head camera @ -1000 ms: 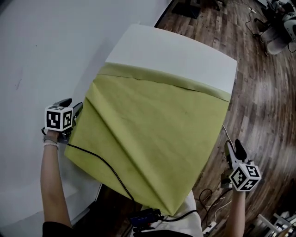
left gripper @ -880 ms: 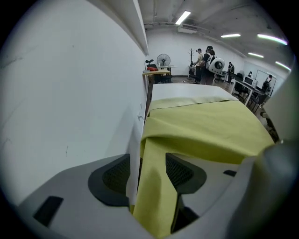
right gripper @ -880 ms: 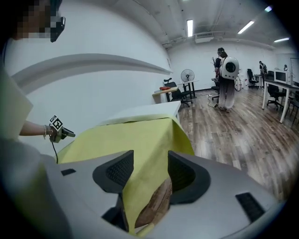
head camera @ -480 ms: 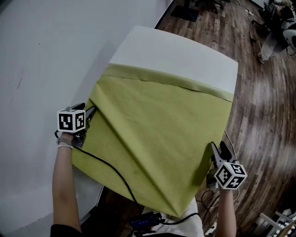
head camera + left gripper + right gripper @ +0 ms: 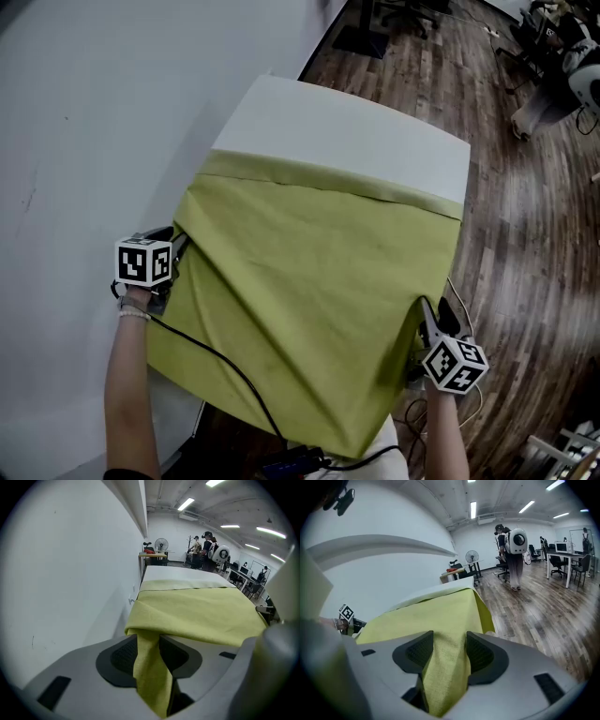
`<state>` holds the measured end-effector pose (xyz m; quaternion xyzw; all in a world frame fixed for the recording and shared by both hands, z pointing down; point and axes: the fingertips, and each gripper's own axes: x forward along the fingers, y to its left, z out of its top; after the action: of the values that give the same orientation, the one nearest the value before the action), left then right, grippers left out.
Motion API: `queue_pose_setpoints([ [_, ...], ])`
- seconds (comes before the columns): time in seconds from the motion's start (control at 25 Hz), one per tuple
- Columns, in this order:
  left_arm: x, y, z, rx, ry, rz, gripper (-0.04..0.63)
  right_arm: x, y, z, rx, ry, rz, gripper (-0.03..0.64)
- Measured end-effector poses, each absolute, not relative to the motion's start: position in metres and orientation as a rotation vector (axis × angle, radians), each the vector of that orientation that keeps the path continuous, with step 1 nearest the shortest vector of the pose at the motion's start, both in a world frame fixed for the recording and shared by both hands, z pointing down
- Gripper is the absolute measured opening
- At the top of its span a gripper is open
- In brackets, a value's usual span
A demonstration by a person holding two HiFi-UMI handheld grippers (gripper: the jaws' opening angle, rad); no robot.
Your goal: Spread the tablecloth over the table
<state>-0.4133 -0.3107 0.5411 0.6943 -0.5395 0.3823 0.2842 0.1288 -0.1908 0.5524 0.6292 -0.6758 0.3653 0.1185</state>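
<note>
We've got the yellow-green fabric tablecloth [image 5: 309,300] over the white rectangular counter [image 5: 356,131], far strip bare. Left tongs [image 5: 149,648] just closed, pinching the edge on the counter's white wall [image 5: 94,112] side. Right tongs [image 5: 449,651] just opened, loosely straddling the edge on the counter's open wooden floor [image 5: 525,234] side.

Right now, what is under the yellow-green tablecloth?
A white rectangular table, bare only at its far end. The yellow-green fabric tablecloth covers the rest of the top and hangs over the near edge, so anything beneath it cannot be seen.
</note>
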Motion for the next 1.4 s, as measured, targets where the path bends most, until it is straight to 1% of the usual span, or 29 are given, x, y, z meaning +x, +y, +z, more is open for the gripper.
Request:
queue_pose_setpoints([
  [0.16, -0.403, -0.329, 0.542, 1.862, -1.464, 0.997, 0.113, 0.138, -0.211, 0.554, 1.847, -1.983, 1.098, 0.236],
  [0.24, -0.396, -0.338, 0.543, 1.871, -1.458, 1.015, 0.076, 0.143, -0.221, 0.554, 1.847, -1.983, 1.084, 0.236],
  [0.32, -0.393, -0.348, 0.543, 1.879, -1.454, 1.051, 0.055, 0.146, -0.230, 0.553, 1.851, -1.980, 1.067, 0.230],
  [0.64, -0.384, -0.389, 0.542, 1.865, -1.517, 1.053, 0.020, 0.161, -0.274, 0.554, 1.857, -1.990, 1.093, 0.225],
  [0.92, -0.372, -0.422, 0.534, 1.868, -1.487, 1.108, 0.017, 0.170, -0.296, 0.546, 1.835, -2.014, 1.131, 0.227],
  [1.2, -0.366, -0.445, 0.535, 1.869, -1.520, 1.073, 0.017, 0.174, -0.311, 0.549, 1.832, -2.030, 1.168, 0.227],
  [1.4, -0.361, -0.468, 0.535, 1.887, -1.540, 1.103, 0.017, 0.177, -0.333, 0.549, 1.837, -2.043, 1.190, 0.225],
])
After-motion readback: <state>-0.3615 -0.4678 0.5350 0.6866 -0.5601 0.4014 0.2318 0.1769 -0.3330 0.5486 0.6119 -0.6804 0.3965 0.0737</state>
